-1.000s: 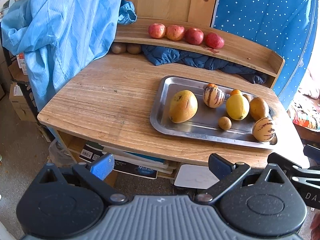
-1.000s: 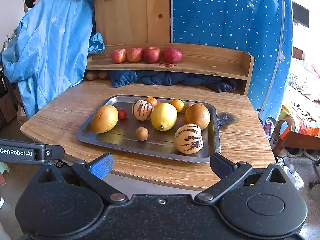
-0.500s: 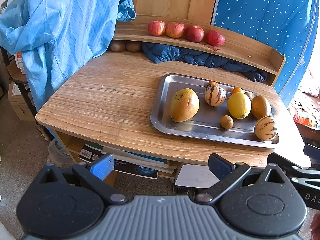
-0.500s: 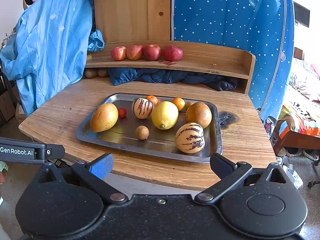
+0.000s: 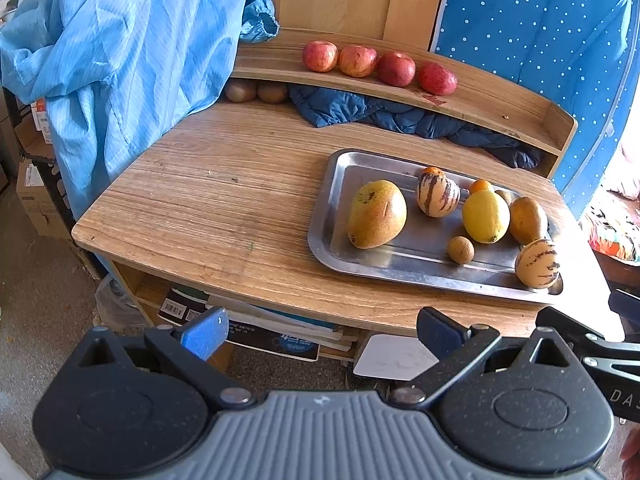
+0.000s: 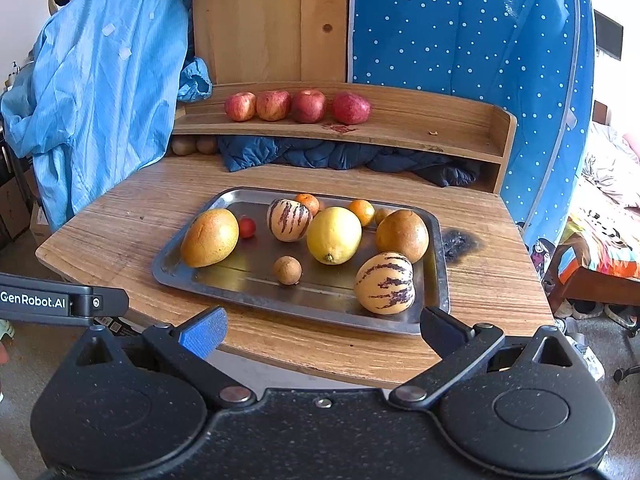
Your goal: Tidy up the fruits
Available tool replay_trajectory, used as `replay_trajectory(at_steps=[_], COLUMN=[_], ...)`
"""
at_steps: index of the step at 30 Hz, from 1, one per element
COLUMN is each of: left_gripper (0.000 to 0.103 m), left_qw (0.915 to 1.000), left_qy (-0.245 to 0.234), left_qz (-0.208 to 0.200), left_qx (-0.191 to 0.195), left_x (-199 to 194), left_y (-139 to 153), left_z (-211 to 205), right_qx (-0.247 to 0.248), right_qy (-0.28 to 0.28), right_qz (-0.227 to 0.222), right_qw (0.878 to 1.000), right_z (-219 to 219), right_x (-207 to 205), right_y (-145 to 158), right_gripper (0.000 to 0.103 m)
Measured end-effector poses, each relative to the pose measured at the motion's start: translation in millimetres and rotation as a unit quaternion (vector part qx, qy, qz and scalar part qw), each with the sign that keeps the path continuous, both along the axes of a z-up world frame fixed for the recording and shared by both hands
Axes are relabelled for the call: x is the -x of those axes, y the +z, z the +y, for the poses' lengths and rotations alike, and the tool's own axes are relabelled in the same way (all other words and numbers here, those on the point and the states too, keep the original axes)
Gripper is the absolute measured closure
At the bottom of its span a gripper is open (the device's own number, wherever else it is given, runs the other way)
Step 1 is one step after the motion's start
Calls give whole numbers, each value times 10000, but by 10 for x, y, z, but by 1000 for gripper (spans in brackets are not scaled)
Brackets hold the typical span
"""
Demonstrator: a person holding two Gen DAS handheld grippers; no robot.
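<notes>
tray [image 6: 434,276], steel, on my table [image 6: 120,232]: mango [image 6: 210,237] at 9 o'clock, lemon [image 6: 334,235] centre, striped melon [image 6: 385,283] at 4. left gripper [image 5: 320,330] and right gripper [image 6: 322,330] both wide, empty, short of the table.

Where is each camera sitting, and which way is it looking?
Left wrist: sits on the left tongs, off the table's front-left corner, looking across bare wood to the tray; its open blue-padded fingers show.
Right wrist: sits on the right tongs, at the front edge, facing the tray; its open fingers show.
Both share the tray, mango, lemon and four apples.
</notes>
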State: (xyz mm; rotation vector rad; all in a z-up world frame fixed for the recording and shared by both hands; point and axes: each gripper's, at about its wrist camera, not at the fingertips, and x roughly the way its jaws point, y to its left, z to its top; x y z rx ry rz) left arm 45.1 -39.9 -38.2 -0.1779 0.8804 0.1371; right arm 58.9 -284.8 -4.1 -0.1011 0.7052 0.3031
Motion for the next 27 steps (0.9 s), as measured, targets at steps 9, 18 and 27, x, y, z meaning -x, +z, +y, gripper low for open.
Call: replay_trajectory(at_steps=[9, 18, 27], left_gripper=[1, 1, 1], left_qw=[10000, 9999, 9999], left_qy=[83, 71, -61], left_qz=[38, 105, 138], left_qx=[7, -22, -53], left_x=[9, 4, -36], left_y=[-13, -34, -46], left_z=[0, -46, -134], right_qx=[23, 5, -17], right_qy=[87, 68, -82], right_qz=[43, 110, 143], right_qw=[10000, 9999, 9999], right_z=[6, -49, -142], right_x=[-13, -12, -6], right_y=[-20, -43, -53], right_gripper=[1, 1, 1])
